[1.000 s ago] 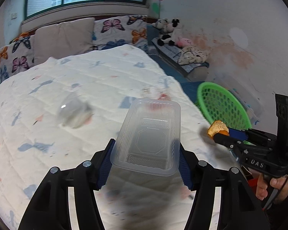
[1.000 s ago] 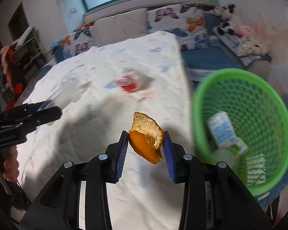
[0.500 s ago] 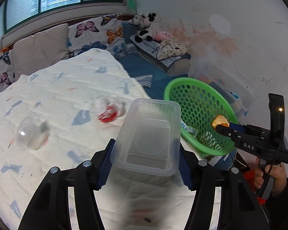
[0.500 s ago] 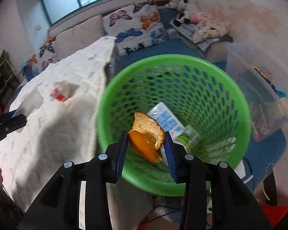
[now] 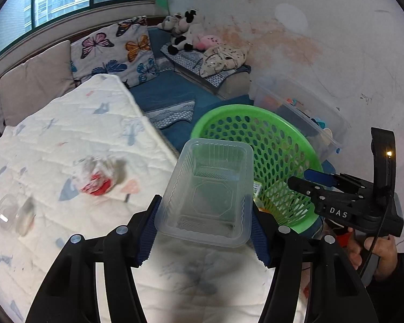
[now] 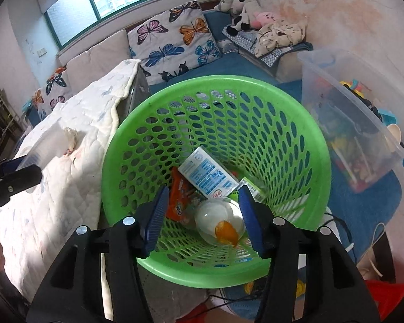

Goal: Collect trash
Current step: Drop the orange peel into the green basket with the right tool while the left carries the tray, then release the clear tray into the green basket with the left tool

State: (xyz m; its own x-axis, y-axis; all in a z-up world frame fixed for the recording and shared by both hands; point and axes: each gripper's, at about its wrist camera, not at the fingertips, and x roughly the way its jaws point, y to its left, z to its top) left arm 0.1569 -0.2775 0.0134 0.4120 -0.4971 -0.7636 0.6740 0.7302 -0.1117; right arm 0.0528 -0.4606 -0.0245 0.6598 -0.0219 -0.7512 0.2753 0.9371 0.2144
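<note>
My left gripper is shut on a clear plastic container and holds it above the bed's edge, beside the green mesh basket. My right gripper is open and empty above the basket. An orange peel lies in the basket on a clear dome lid, with a milk carton and an orange wrapper. On the bed lie a crumpled red-and-white wrapper and a clear dome lid.
The white quilted bed fills the left. A clear storage bin of toys stands right of the basket. Butterfly pillows and plush toys lie at the back. The wall is close on the right.
My right gripper opened over the basket and let the orange peel drop in. My left gripper carried the clear container further right, nearer the basket.
</note>
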